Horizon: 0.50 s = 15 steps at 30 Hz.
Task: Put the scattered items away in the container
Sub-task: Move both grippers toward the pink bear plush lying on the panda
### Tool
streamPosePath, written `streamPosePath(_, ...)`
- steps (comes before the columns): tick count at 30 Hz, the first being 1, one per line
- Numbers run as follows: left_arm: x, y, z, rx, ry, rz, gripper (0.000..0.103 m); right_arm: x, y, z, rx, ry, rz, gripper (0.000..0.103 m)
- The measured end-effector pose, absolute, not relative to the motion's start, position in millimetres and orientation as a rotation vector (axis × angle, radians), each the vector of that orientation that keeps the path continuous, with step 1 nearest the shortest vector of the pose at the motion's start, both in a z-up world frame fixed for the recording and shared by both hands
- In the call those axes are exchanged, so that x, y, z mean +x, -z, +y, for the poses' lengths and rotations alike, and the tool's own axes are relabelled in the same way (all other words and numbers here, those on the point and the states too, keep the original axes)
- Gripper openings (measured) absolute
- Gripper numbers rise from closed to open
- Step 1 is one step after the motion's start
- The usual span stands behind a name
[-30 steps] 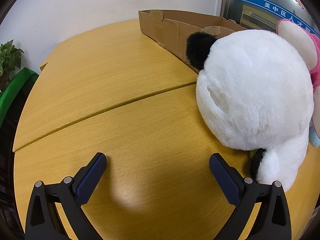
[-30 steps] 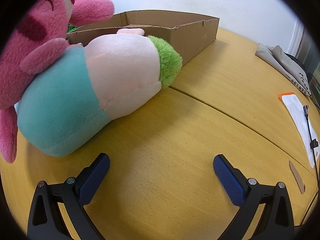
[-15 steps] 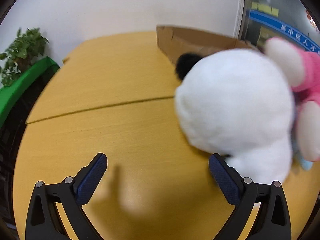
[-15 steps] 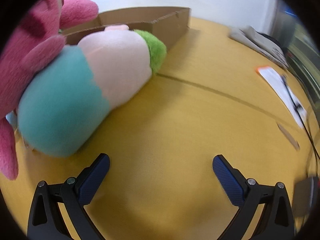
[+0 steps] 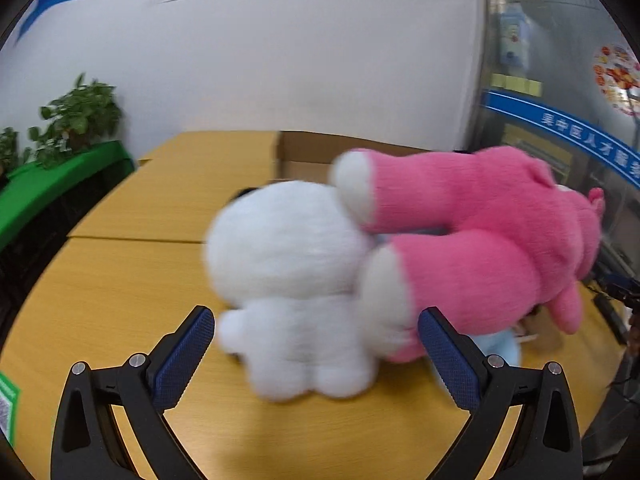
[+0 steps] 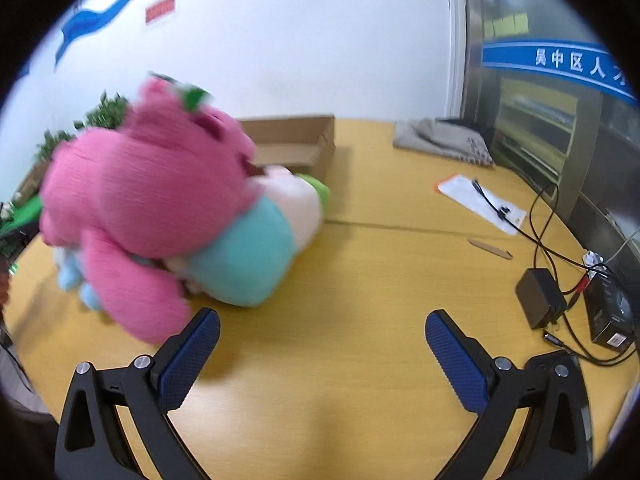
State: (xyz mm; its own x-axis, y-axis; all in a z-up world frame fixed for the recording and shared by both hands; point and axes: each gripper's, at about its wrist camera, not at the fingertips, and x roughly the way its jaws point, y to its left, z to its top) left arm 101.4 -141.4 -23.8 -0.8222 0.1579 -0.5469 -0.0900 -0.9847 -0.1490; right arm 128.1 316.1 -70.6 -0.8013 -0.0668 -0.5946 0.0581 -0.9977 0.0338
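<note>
Left gripper [image 5: 316, 354], fingers wide apart and holding nothing, is lining up on the fluffy white plush panda [image 5: 288, 280] at 12 o'clock, brown cardboard box [image 5: 304, 160] behind it, next likely closing on it; right gripper [image 6: 322, 354] idling equally spread and empty.

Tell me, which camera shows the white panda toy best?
The left wrist view. The white panda toy sits blurred but whole, just ahead of the open left gripper. In the right wrist view, the pink plush and teal plush hide it.
</note>
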Motion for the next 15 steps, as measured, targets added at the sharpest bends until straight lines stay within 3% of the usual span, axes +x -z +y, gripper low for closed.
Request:
streamPosePath(4,95.7,13.2,-109.1,-0.846,-2.813,-0.096,0.103,146.2,53.0,298.8,0.817,2.91,-0.065,0.103)
streamPosePath(9,103.1,3.2,-100.2,-0.805,-2.756,-0.14,0.103,151.1,46.8,285.3,0.793,2.907,-0.19,0.103)
streamPosePath(15,117.9,1.7,-92.4,-0.826,-2.74,-0.117,0.103,153.2,45.8,255.0,0.789,2.881,-0.162,0.103)
